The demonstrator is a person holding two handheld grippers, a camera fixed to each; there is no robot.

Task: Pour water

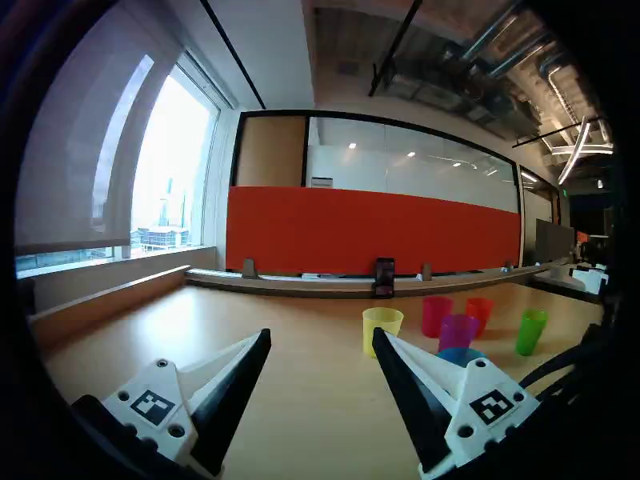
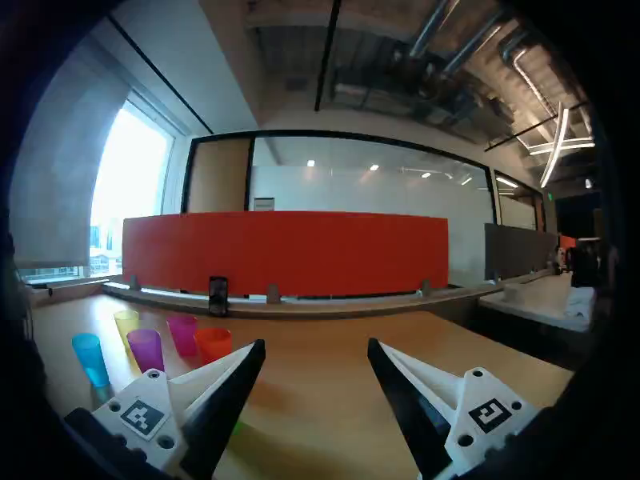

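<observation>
Left gripper view: pale wood bench [image 1: 304,400], long red partition [image 1: 368,232] behind it, bright window [image 1: 164,192] at one side, bare pipes overhead. Left gripper [image 1: 320,334] gapes wide, nothing held. Cups stand clustered upright on the bench beyond one finger: yellow cup [image 1: 382,328], pink cup [image 1: 436,314], purple cup [image 1: 457,331], orange cup [image 1: 479,312], green cup [image 1: 530,330], blue cup [image 1: 460,356] partly hidden. Contents can't be made out. Right gripper view: right gripper [image 2: 316,344] likewise wide apart, empty.

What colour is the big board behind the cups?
The board is orange-red, clearest in the right gripper view.
</observation>
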